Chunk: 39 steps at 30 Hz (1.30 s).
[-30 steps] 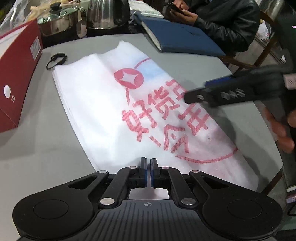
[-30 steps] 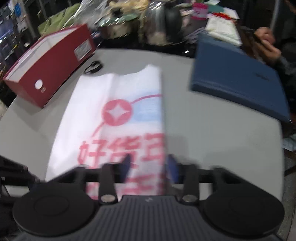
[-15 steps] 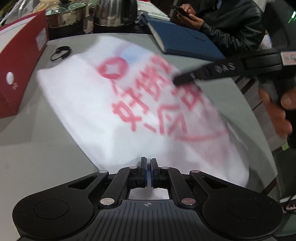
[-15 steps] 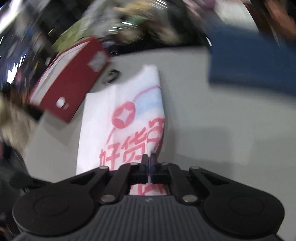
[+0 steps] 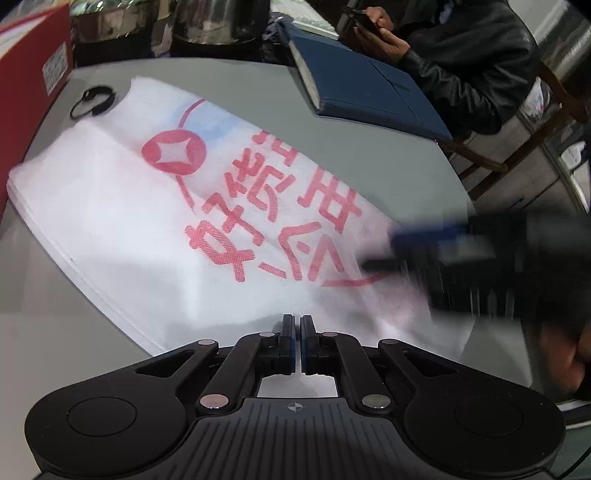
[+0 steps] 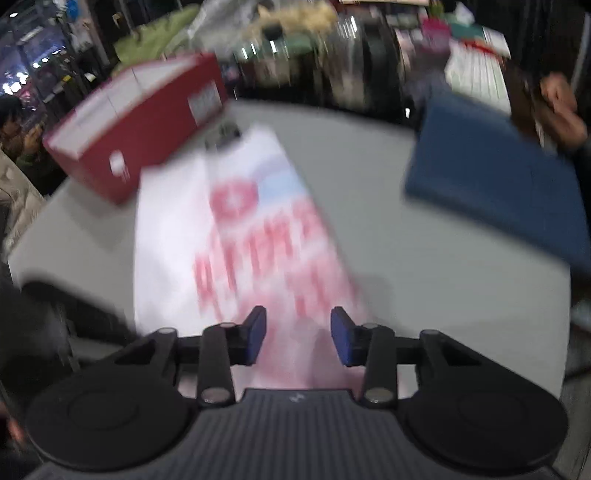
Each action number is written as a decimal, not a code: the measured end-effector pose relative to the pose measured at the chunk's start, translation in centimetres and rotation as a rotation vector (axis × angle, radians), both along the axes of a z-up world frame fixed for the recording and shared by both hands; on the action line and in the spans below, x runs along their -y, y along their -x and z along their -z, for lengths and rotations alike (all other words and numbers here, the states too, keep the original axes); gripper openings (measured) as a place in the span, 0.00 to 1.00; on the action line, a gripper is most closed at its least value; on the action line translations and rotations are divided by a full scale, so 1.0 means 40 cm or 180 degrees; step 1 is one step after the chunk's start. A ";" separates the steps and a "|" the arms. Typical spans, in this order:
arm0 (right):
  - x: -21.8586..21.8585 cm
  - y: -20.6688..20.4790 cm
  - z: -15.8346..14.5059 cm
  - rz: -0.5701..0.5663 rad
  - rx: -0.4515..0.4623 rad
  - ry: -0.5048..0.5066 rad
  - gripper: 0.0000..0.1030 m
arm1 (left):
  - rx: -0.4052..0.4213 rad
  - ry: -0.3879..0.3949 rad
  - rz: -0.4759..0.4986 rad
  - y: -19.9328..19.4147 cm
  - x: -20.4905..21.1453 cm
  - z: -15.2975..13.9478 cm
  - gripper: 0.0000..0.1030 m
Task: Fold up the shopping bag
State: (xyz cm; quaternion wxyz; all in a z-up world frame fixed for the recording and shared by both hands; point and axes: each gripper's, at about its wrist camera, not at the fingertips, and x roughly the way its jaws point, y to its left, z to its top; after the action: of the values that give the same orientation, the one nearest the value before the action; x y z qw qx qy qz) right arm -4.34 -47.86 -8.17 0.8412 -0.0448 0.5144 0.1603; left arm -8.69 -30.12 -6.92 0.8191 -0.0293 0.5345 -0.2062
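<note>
A white shopping bag [image 5: 147,221] with red print lies flat on the grey table [image 5: 37,332], folded lengthwise. My left gripper [image 5: 297,325] is shut, its tips over the bag's near edge; whether fabric is pinched between them does not show. In the left wrist view my right gripper [image 5: 369,266] is a blurred dark shape low over the bag's near right part. Its own view shows the right gripper [image 6: 298,334] with jaws opening, blue pads [image 6: 255,334] apart, above the bag [image 6: 240,240] without pressing on it.
A red box [image 5: 33,74] stands at the left, with a black ring [image 5: 92,101] beside it. A blue folder [image 5: 362,85] lies at the back right, a kettle [image 5: 218,18] behind. A seated person [image 5: 461,55] holds a phone. The table's edge curves along the right.
The right gripper was open a second ago, shut at the bag's right edge half a second ago, and now stands apart again, lower over the bag. The left gripper stayed shut and shifted slightly.
</note>
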 end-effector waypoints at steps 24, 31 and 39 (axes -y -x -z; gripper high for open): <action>0.354 0.100 0.085 0.1229 -0.0652 -0.1344 0.01 | 0.0064 0.0009 -0.0784 -0.039 -0.173 -0.004 0.03; 0.372 0.190 0.009 0.1120 -0.0530 -0.1633 0.01 | 0.0194 0.0015 -0.0640 -0.029 -0.160 0.003 0.03; 0.250 0.272 0.027 0.0238 -0.0951 -0.1095 0.48 | 0.0353 -0.0108 -0.0418 -0.027 -0.134 -0.002 0.03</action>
State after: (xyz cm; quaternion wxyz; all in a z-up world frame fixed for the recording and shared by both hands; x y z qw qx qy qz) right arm -15.22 -57.87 -9.25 0.7563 0.1427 0.5997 0.2192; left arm -7.61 -24.75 -6.84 0.8596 -0.0390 0.4886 -0.1443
